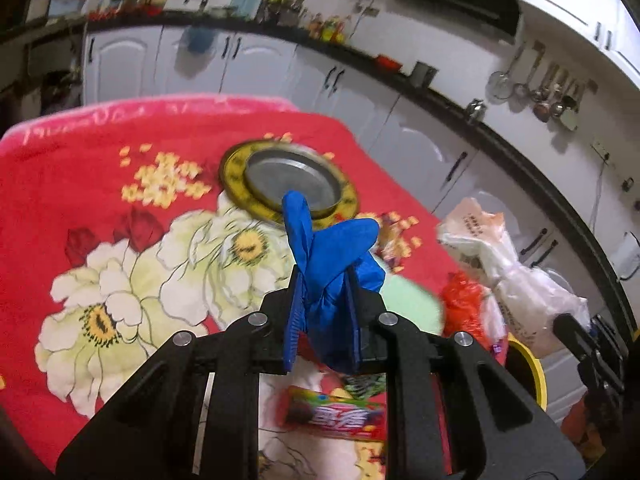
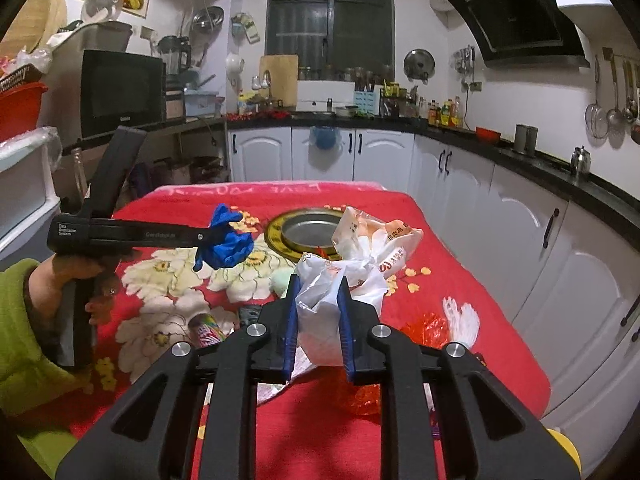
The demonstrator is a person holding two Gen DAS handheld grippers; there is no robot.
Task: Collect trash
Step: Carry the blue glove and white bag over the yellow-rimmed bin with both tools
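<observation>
My left gripper (image 1: 322, 280) is shut on a crumpled blue glove (image 1: 332, 248), held up above the red flowered blanket (image 1: 80, 184). In the right wrist view the same left gripper (image 2: 208, 236) hangs over the table's left side with the blue glove (image 2: 228, 240) in its tips. My right gripper (image 2: 318, 284) is shut on a white plastic bag (image 2: 340, 280) with orange print, lifted off the table. The white bag (image 1: 492, 264) shows at the right of the left wrist view. A candy wrapper (image 1: 340, 416) lies under the left gripper. Red-orange plastic (image 2: 362, 396) lies below the right gripper.
A metal plate with a yellow rim (image 2: 308, 232) sits mid-table. A pale green piece (image 2: 280, 280) and a colourful wrapper (image 2: 206, 330) lie on the blanket. White cabinets (image 2: 520, 240) run along the right and back. A yellow rim (image 1: 528, 368) shows by the table's edge. A person's hand and green sleeve (image 2: 24, 320) hold the left gripper.
</observation>
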